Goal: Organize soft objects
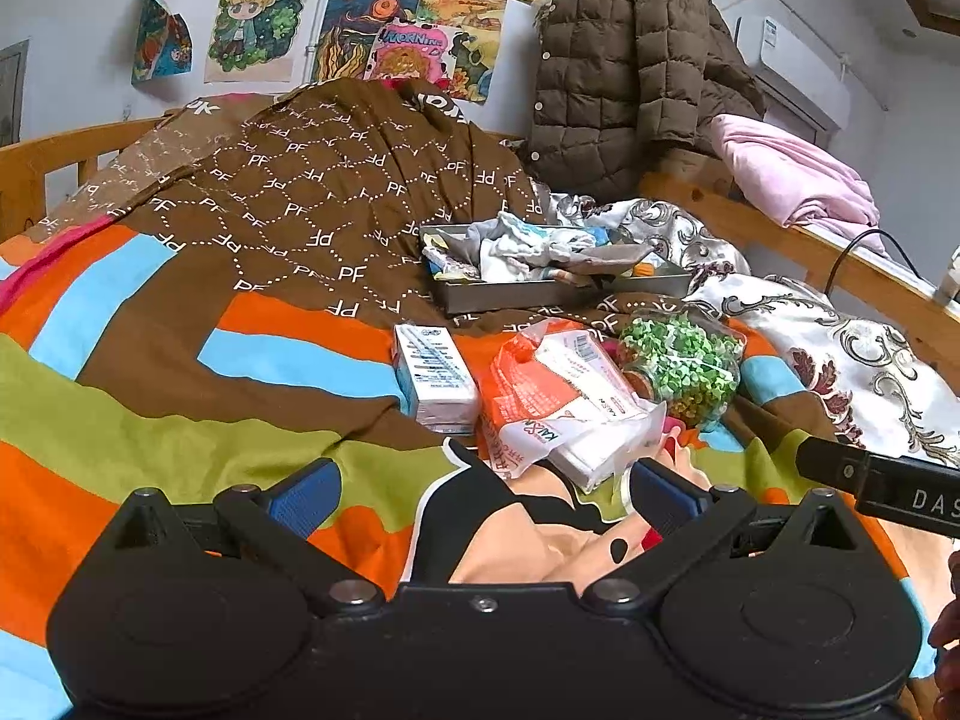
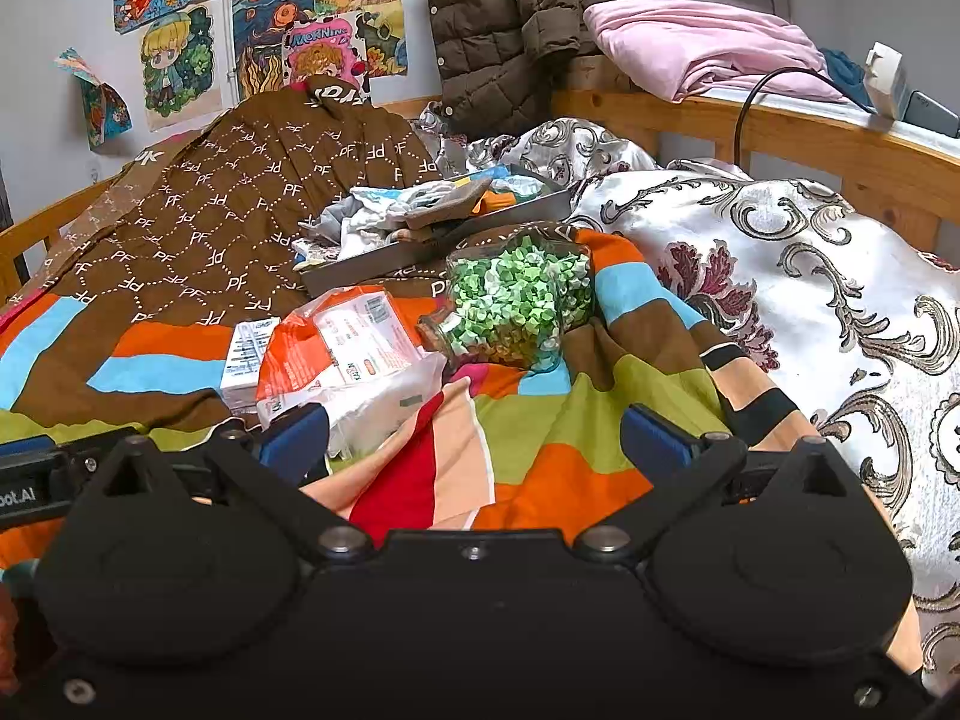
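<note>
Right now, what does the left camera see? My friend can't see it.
The open left tool hovers over a stripy bedspread, facing tissue packs, a jar of green bits and a grey tray of socks.

Brown puffer jacket (image 1: 624, 72) hanging; drawings (image 1: 360, 18) on wall.

The right gripper (image 2: 474, 438) hangs with its blue-padded jaws spread wide over a striped, many-coloured bedspread (image 2: 540, 420). Ahead lie a torn orange-and-white plastic tissue pack (image 2: 348, 348), a tipped glass jar of green paper bits (image 2: 516, 300), and a grey metal tray (image 2: 384, 258) heaped with small cloths.
</note>
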Demonstrator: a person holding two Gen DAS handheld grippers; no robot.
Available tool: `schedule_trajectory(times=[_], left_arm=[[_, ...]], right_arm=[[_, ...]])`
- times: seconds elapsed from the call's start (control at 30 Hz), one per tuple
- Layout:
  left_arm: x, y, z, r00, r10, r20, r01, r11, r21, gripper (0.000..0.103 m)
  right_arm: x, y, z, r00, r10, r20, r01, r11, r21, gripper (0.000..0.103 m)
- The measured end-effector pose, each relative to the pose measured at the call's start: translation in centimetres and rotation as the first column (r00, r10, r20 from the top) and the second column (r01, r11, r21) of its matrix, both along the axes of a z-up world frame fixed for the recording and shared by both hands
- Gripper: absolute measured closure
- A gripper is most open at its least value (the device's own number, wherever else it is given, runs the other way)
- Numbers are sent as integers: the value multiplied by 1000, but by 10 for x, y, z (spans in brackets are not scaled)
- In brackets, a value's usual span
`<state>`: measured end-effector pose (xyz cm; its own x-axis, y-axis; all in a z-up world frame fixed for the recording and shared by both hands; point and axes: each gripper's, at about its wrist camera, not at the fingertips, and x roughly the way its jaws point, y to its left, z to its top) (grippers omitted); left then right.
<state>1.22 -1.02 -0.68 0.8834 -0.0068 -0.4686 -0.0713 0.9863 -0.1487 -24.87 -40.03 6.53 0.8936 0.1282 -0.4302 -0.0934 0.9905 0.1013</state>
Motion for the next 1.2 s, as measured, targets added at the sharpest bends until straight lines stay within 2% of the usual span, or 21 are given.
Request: schedule_trajectory(times=[1.2], left_arm=[[-1,6,0,1000,25,-11,-25,1000,4,1]], right_arm=[[-4,10,-1,1000,-7,-4,7,1000,-2,1]])
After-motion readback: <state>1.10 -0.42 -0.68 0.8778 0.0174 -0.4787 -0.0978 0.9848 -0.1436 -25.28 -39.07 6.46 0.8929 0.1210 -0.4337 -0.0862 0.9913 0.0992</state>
